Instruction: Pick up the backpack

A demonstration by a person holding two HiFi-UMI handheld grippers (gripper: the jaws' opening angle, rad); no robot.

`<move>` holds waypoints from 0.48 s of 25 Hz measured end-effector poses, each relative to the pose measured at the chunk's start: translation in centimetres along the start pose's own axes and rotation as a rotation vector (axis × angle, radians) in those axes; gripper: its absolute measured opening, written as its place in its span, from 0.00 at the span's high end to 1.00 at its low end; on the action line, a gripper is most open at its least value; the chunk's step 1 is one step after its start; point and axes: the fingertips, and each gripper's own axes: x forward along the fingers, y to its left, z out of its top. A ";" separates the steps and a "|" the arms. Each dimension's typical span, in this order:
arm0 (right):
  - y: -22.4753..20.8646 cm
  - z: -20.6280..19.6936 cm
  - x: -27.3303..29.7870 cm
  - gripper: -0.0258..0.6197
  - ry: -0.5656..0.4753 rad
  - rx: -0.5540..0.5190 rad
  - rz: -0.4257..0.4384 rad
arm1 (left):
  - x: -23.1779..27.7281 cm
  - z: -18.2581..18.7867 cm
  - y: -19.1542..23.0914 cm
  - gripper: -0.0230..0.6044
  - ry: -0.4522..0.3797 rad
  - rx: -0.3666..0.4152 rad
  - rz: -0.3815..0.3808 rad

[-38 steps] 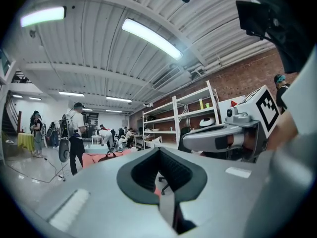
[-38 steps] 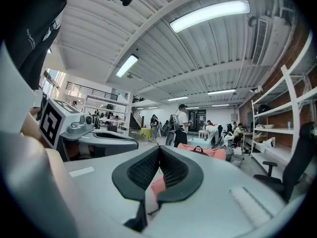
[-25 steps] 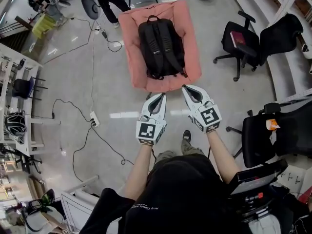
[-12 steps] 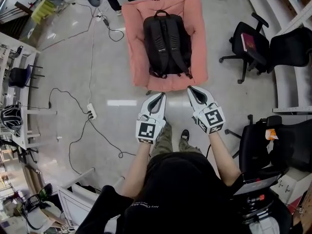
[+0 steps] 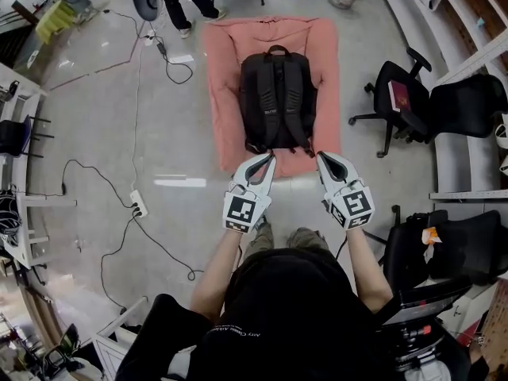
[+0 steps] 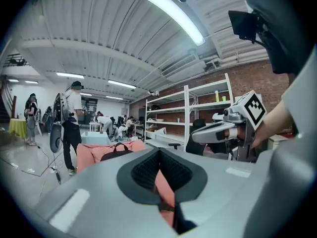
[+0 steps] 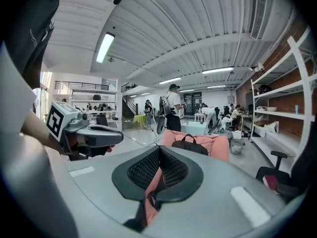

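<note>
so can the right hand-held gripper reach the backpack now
Probably yes: nothing lies between the right hand-held gripper and the backpack on the pink cushion, but its shut jaws must open first.

Left gripper [image 5: 268, 161]: jaws closed flat against each other, nothing between them; points forward, away from the body, close to level.
Right gripper [image 5: 323, 159]: jaws closed flat against each other, nothing between them; points forward, tipped slightly down.
Spacing: grippers side by side, apart, angled slightly towards each other, tips about even.
Left forearm [image 5: 214, 272]: bare, stretched forward from the torso.
Right forearm [image 5: 367, 264]: bare, stretched forward from the torso.
Left marker cube [image 5: 241, 210]: top face turned up.
Right marker cube [image 5: 355, 205]: top face turned up.
</note>
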 end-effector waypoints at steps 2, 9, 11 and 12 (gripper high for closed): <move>0.2 0.4 1.6 0.94 -0.002 -0.004 -0.002 | 0.3 -0.5 1.6 0.96 0.006 -0.005 -0.031; -3.0 0.6 6.3 0.94 0.002 0.030 -0.010 | 3.4 -1.4 5.8 0.96 0.035 -0.048 -0.017; -5.0 0.4 7.9 0.94 -0.002 0.044 -0.006 | 5.5 -1.9 7.2 0.96 0.046 -0.066 0.008; -6.0 0.2 8.9 0.94 -0.004 0.053 -0.004 | 6.8 -2.2 7.9 0.96 0.052 -0.081 0.022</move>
